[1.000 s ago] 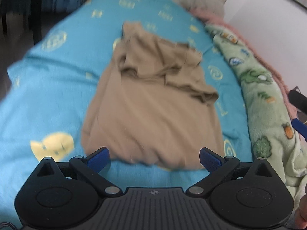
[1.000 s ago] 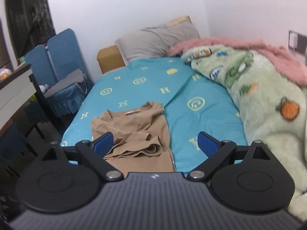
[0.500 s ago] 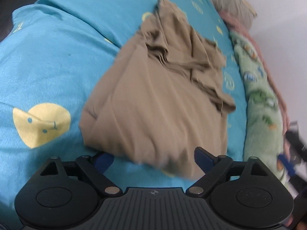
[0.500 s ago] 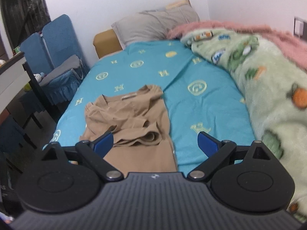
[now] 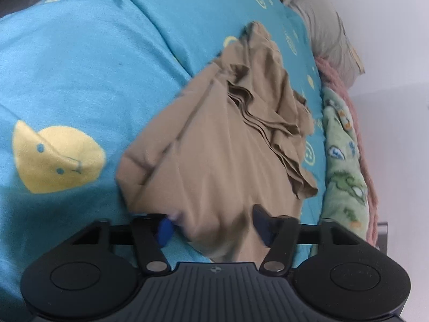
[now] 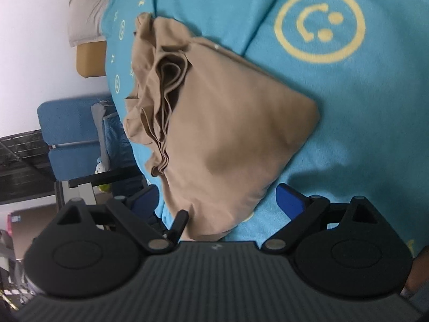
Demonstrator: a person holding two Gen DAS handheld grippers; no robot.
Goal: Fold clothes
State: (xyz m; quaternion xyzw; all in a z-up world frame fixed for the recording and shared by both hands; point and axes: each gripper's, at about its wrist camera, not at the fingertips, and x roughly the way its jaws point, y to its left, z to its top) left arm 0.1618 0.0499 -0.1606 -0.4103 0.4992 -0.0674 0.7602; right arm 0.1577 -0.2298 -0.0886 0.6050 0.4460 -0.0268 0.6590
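The left gripper (image 5: 211, 228) has its blue pads part-way in around the near hem of the tan garment (image 5: 228, 155), a bulge of cloth between them; whether the pads already bite is blurred, so I cannot tell if the grip is made. The right gripper (image 6: 217, 201) stands wide, its two blue pads either side of the garment's near corner and not touching it; the cloth edge lies between and just ahead of them.

Beyond both tongs the garment lies on the blue smiley bedsheet (image 5: 80, 67), already doubled lengthwise, with a bunched ridge of sleeve layers (image 5: 262, 123) at its far half and the collar end farthest away. To the right of the left gripper runs a green printed blanket (image 5: 346, 161), with a grey pillow (image 5: 321, 26) at the far end.

The step in hand looks like taking the near hem to fold it away toward the collar. To do it well: pinch all layers at each corner, not only the top sheet; close the right tongs on the matching corner before lifting, so the hem rises level; lift low and carry forward evenly; the loose ridge may catch or slide, so lay the hem over it gently and square the edges.
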